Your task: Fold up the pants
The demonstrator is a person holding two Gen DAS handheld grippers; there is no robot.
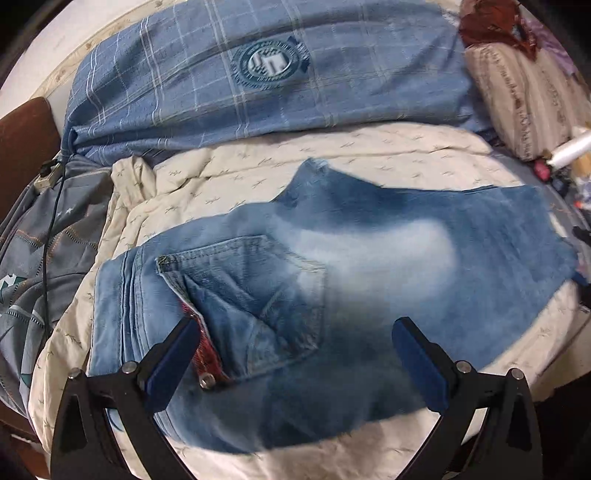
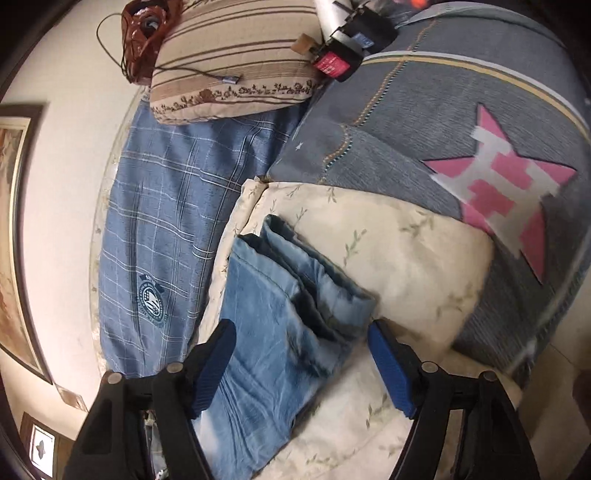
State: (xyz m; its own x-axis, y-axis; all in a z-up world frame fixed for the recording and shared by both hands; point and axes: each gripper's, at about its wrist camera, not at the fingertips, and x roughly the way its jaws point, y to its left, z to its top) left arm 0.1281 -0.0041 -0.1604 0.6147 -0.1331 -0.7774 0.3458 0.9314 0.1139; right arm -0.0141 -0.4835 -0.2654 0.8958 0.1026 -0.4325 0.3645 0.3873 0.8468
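Light blue jeans (image 1: 369, 266) lie flat on a cream quilt (image 1: 258, 173), back pocket (image 1: 243, 295) up, waistband at the left and legs running right. My left gripper (image 1: 295, 343) hovers open over the seat, its left finger (image 1: 173, 365) beside the pocket and the red waistband lining. In the right wrist view the leg ends of the jeans (image 2: 280, 295) lie doubled over each other. My right gripper (image 2: 303, 347) stands open astride them, and neither pad presses the denim.
Blue plaid bedding (image 1: 258, 74) lies behind the quilt. A grey blanket with a pink star (image 2: 498, 192) spreads alongside, with a black cable (image 1: 48, 240) across it. A striped pillow (image 2: 236, 55), a red bag (image 2: 144, 29) and small clutter sit at the bed's end. A framed picture (image 2: 14, 240) hangs on the wall.
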